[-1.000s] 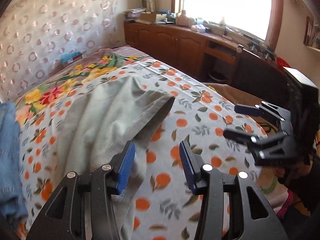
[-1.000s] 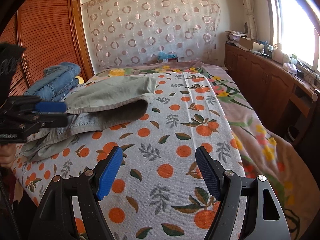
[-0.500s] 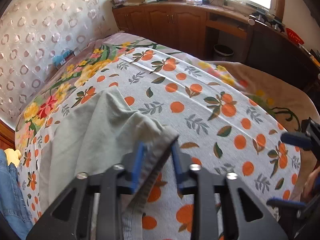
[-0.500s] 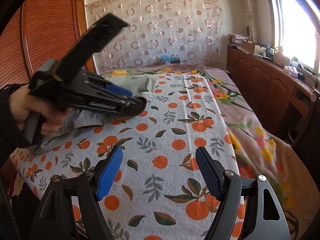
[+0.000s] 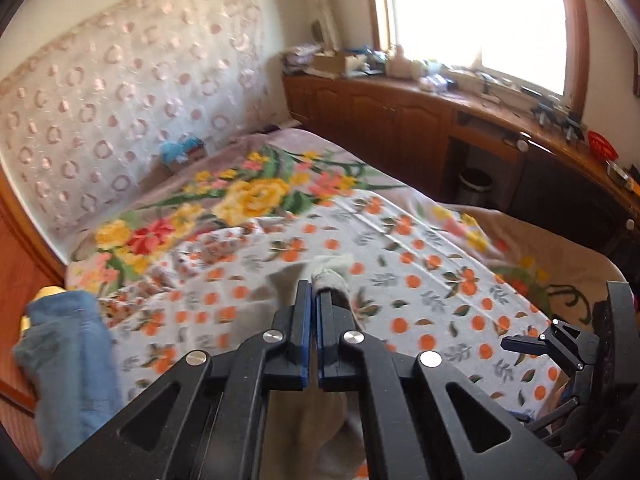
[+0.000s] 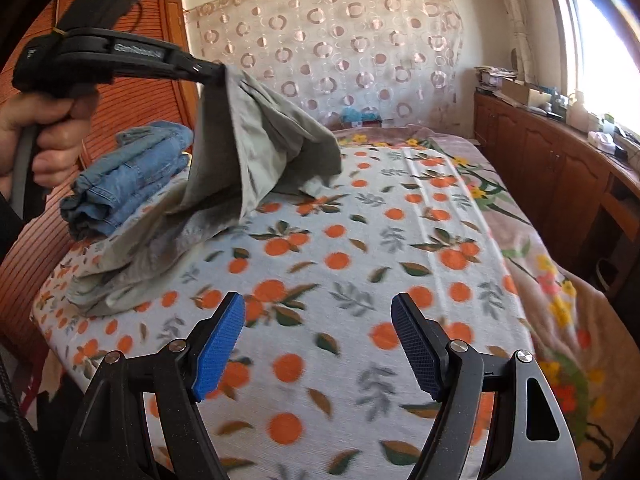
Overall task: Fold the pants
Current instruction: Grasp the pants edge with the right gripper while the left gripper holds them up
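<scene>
L gripper (image 6: pixel 218 72) clamped on pants (image 6: pixel 260 148) corner, lifted; cloth hangs down-left of my R gripper (image 6: pixel 316 344), fingers apart, empty. L nearer.

— What's the bed (image 6: pixel 400 240) wearing?
— An orange-print cover (image 6: pixel 352 288), right under the open right claw (image 6: pixel 318 344). A floral blanket (image 6: pixel 532 240) shows beyond it, to the claw's right.
— And on it?
— Folded jeans (image 6: pixel 128 172) and the grey-green pants (image 6: pixel 168 240), both up to the claw's left.
</scene>
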